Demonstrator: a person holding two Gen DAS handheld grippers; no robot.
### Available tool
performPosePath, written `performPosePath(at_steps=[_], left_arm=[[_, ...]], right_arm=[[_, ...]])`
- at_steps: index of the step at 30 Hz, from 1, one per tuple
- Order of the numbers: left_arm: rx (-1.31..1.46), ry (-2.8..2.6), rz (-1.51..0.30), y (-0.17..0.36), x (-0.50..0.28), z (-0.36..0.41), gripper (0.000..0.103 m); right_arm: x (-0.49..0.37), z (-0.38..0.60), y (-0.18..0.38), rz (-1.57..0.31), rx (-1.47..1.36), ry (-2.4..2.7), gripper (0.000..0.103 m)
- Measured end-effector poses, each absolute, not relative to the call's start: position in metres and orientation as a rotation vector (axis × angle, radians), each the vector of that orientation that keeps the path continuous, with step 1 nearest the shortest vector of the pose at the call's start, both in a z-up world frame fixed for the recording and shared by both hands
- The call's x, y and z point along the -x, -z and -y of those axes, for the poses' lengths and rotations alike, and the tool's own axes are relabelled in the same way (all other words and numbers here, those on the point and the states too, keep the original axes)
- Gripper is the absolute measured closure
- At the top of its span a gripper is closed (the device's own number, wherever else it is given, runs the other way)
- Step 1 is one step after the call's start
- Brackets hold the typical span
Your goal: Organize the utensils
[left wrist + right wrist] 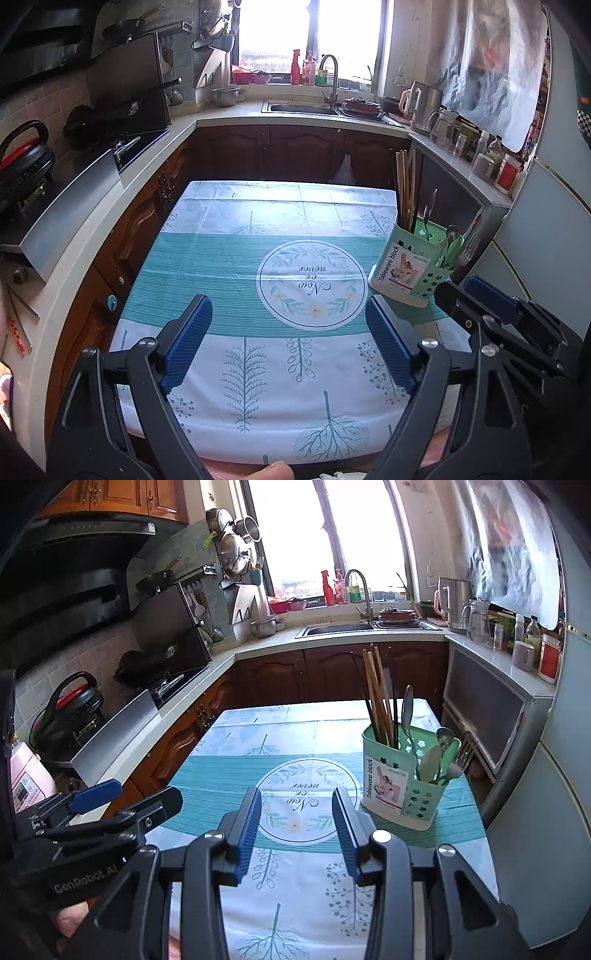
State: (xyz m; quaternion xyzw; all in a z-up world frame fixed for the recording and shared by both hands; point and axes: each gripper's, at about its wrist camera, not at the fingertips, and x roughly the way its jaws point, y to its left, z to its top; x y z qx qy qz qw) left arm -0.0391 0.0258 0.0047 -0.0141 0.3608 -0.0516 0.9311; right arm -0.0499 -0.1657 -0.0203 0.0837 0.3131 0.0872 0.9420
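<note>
Left gripper point(289, 334) hovering over the patterned tablecloth point(221, 266), jaws spread wide, nothing between them. Off to the right, green utensil holder point(406, 275) upright, chopsticks point(406, 188) and spoons point(452, 240) standing inside. Right gripper point(476, 291) just beside it.

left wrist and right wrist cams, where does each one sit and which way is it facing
Left wrist view: sits on the left gripper, looking forward and down across the tablecloth; own open fingers, a fingertip at the bottom edge and the right gripper show.
Right wrist view: sits on the right gripper, facing the same way; own open fingers and the left gripper at lower left show.
Shared: the utensil holder with chopsticks, the tablecloth, the sink and the window.
</note>
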Motion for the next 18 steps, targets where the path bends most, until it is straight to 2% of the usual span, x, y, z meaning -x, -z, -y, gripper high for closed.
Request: performPosePath(at_steps=[18], left_arm=[[0.03,0.108,-0.747,-0.0014,0.0342,-0.0273,0.02]], right_arm=[[0.0477,0.1653,0.024,-0.653,-0.174,-0.169,0.063]])
